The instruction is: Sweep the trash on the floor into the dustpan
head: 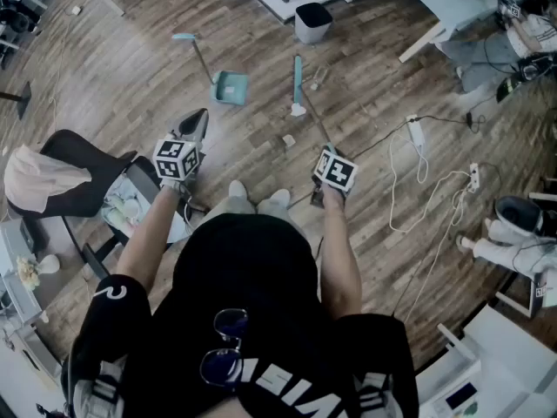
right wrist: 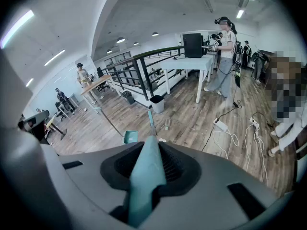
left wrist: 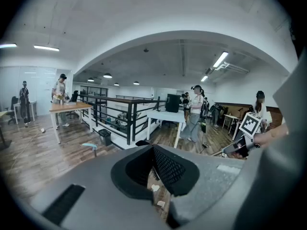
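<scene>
trash (head: 288,139) is lying on the wood floor, near and right of the dustpan (head: 231,87). right gripper (right wrist: 149,169) is clamping the teal broom (head: 298,81) handle. left gripper (left wrist: 156,171) is sitting narrowly open and empty. risk: with nothing bracing the dustpan, a hard sweep is likely shoving it away or scattering bits past it.

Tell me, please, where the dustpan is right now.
In the head view, the dustpan sits on the wooden floor, ahead and left of centre, just left of the broom and nearer than the bin.
</scene>
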Motion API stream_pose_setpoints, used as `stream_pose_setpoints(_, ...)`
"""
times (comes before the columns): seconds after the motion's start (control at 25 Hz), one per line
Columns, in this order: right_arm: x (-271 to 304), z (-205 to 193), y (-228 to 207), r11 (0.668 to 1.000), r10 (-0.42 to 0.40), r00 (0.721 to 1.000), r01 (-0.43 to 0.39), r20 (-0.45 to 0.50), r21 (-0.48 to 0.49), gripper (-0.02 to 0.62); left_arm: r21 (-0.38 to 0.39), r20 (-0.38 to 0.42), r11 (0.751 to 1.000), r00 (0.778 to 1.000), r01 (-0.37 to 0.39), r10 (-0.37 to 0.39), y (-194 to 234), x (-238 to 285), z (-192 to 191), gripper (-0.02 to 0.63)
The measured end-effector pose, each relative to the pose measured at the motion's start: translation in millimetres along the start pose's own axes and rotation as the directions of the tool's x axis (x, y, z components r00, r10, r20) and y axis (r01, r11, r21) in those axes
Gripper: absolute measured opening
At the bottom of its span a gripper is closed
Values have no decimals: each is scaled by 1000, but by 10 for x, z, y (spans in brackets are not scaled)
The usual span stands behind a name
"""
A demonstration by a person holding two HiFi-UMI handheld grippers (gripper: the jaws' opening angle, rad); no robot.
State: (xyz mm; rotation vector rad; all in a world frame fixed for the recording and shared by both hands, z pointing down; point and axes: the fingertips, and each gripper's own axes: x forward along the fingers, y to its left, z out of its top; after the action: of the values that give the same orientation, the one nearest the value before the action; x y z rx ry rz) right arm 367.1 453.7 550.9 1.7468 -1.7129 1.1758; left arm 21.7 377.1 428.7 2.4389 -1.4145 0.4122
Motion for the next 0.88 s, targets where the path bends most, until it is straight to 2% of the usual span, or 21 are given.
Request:
stream_pose_setpoints(0.36, 8, -36, -244, 1000, -5, 1000, 5, 4, 30, 81, 10, -9, 1000, 1000, 24, -23, -250, 231, -12, -2)
stream_pose_setpoints(0.6, 36, -160, -418, 994, -48, 999, 48, -1, 95, 81, 44, -42, 994, 994, 99, -97, -398, 537, -34, -2)
stream_pose_setpoints(0.68, 50, -216, -509, 990, -87, 996, 88, -16, 112, 81, 53, -56, 990, 991, 127, -124, -424, 677, -41, -2)
stream_pose_setpoints(0.88, 163, -300, -540, 974, -120, 992, 124, -33, 190, 81, 64, -99, 974, 973, 217, -210, -424, 1066, -96, -2)
